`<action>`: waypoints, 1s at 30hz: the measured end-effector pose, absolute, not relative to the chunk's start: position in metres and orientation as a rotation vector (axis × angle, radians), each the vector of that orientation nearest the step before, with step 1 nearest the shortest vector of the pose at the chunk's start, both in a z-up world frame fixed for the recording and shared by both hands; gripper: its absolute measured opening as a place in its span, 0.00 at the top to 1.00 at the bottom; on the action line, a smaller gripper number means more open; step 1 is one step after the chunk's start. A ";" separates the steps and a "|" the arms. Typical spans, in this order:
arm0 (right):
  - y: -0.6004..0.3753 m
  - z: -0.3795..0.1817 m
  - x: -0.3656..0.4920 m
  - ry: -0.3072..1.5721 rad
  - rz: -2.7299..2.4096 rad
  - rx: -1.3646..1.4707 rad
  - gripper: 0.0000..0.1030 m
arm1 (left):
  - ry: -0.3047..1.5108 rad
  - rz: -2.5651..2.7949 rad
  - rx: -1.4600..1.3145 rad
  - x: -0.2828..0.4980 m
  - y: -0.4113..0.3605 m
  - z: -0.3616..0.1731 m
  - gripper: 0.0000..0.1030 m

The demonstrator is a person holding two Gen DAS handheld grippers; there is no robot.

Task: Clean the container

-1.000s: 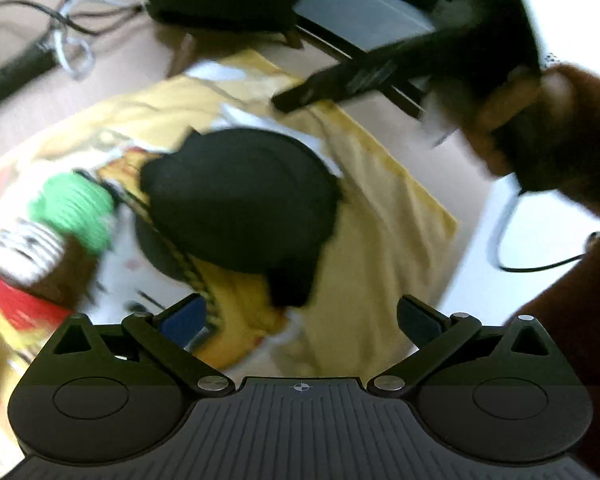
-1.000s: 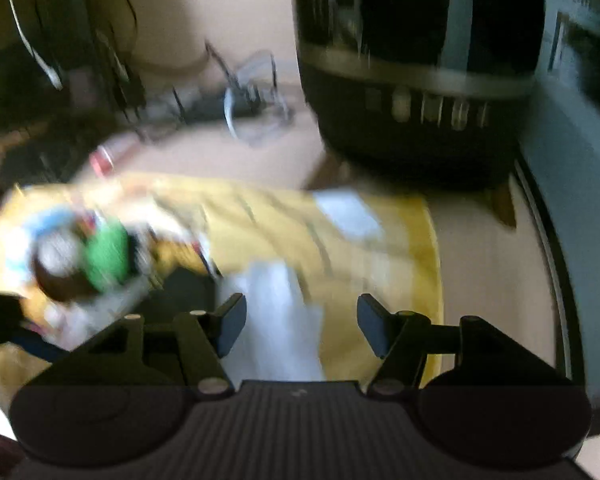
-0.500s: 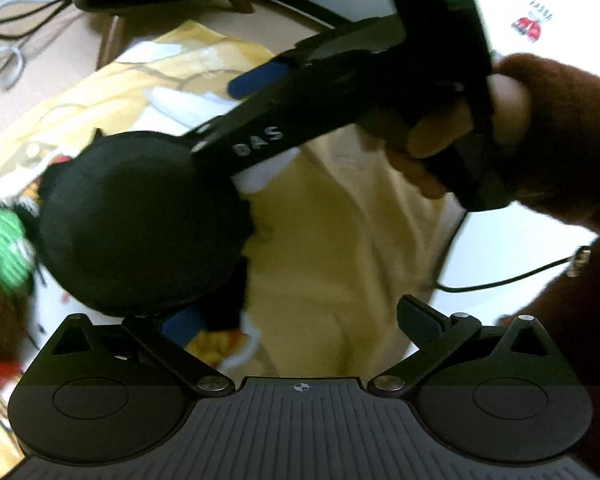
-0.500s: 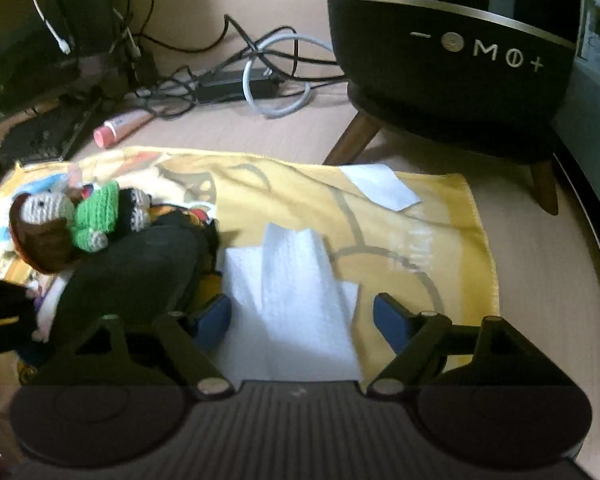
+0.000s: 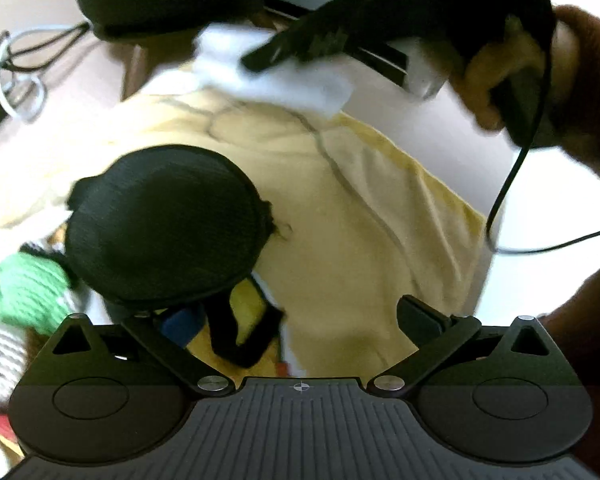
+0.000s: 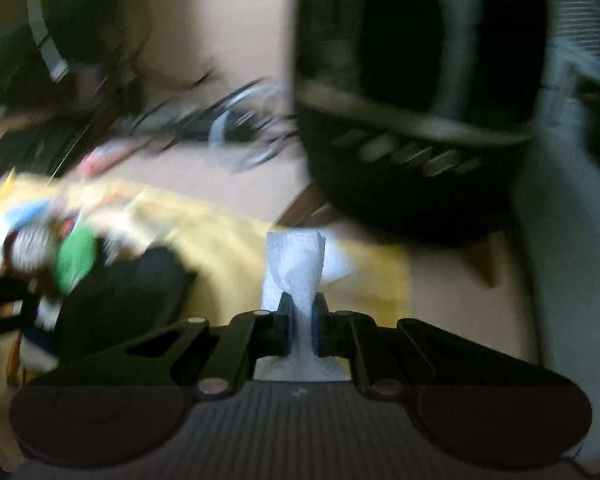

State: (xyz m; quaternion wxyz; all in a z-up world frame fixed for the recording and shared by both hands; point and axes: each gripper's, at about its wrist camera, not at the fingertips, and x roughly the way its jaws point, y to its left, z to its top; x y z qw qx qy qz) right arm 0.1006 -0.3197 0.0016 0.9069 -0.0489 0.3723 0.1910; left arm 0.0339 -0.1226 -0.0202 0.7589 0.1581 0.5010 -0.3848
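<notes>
Now the right gripper [image 6: 300, 322] pinches a white tissue [image 6: 296, 268]; the left gripper [image 5: 300, 320], fingers spread, flanks the black container [image 5: 164, 224] on the yellow cloth [image 5: 360, 216].

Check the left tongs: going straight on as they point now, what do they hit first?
Probably the yellow cloth: it fills the gap ahead of the open left tongs. The black case sits just left of that line and might clip the left finger; depth is unclear.

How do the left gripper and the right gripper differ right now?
The right gripper is shut on a white paper towel; the left gripper stands open, pinching nothing. The right gripper hangs over the yellow cloth's far edge; the left gripper sits beside the black case. Both are black.
</notes>
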 end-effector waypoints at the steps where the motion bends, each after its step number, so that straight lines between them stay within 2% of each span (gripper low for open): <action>1: -0.326 0.011 0.104 0.766 0.381 -0.069 0.90 | 1.105 -0.821 0.342 0.034 -0.119 -0.018 0.00; 5: -0.327 0.040 0.106 0.786 0.501 0.210 0.90 | 1.122 -0.864 0.296 0.021 -0.093 -0.001 0.00; 11: -0.228 0.012 0.097 0.890 0.717 0.329 0.90 | 0.954 -0.594 0.326 -0.003 -0.038 0.037 0.00; 17: -0.133 -0.002 0.094 0.829 0.823 0.066 0.86 | 0.870 -0.398 0.383 0.011 -0.014 0.032 0.00; 25: -0.154 -0.009 0.122 0.936 0.720 0.078 0.86 | 0.829 -0.513 0.382 0.015 -0.030 0.019 0.00; 30: -0.146 -0.001 0.119 0.858 0.610 -0.134 0.86 | 0.832 -0.531 0.314 0.018 -0.021 0.019 0.00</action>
